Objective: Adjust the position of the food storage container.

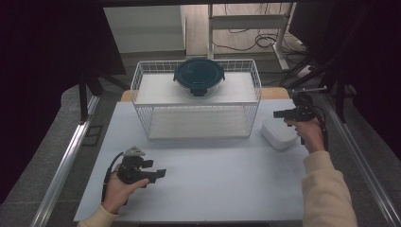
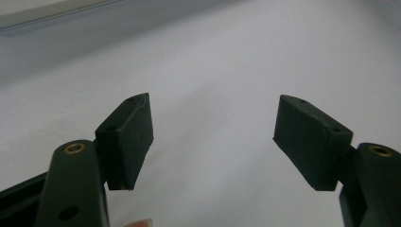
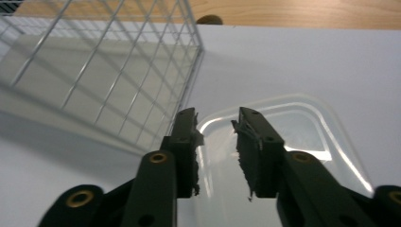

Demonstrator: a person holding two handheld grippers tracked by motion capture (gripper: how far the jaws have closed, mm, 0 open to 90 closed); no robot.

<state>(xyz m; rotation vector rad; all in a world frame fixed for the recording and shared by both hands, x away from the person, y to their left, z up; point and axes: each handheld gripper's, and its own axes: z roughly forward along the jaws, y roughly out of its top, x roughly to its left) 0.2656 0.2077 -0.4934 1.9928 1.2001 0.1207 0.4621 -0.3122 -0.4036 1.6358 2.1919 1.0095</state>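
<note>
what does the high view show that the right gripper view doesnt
High view alone: the round dark-lidded container on the top shelf of the wire rack, the left gripper held low over the white table, and both forearms.

Right gripper view alone: a close look along the right gripper, its jaws narrowly apart with nothing between them, above the clear lid of the white container.

Both: the wire rack, the white container beside it, the white table and the wooden edge behind.
</note>
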